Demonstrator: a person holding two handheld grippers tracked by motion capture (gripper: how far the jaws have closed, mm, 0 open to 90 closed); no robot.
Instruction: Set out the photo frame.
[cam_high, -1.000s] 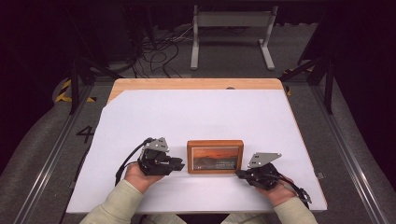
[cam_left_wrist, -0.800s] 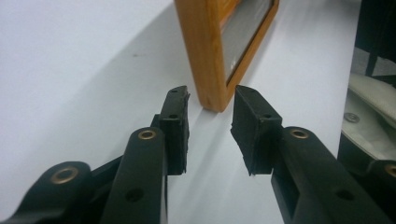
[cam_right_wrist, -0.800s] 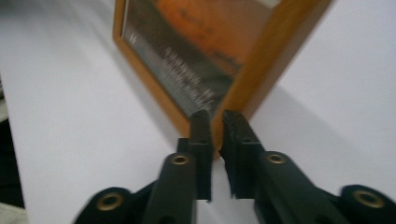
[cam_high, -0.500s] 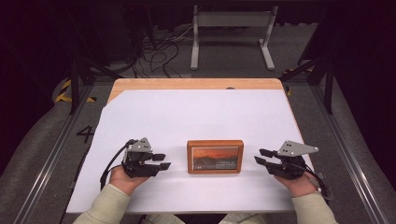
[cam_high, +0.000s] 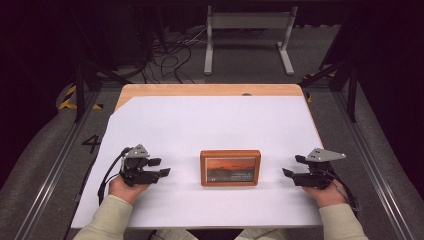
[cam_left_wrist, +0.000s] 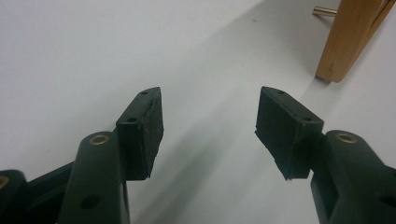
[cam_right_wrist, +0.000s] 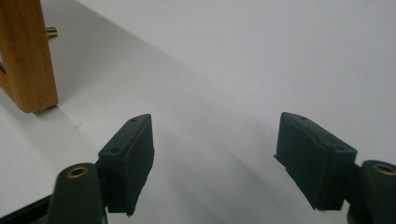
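Change: both grippers have drawn away sideways from the frame since a second ago, when they were close against its left and right ends; the frame has stayed where it was.
Frame: wooden picture frame with an orange sunset picture, standing on the white sheet near the table's near edge, midway between the grippers.
Frame axis: its long side runs left to right; the picture faces the near side, towards the person.
Left gripper: left of the frame and apart from it, pointing right towards it. Its jaws have just been opening, stand well apart, and nothing is between them.
Right gripper: right of the frame and apart from it, pointing left towards it. Its jaws have just been opening, stand wide, and nothing is between them.
Left gripper view: frame's wooden edge stands at far right, clear of the pads.
Right gripper view: frame's wooden edge stands at far left, clear of the pads.
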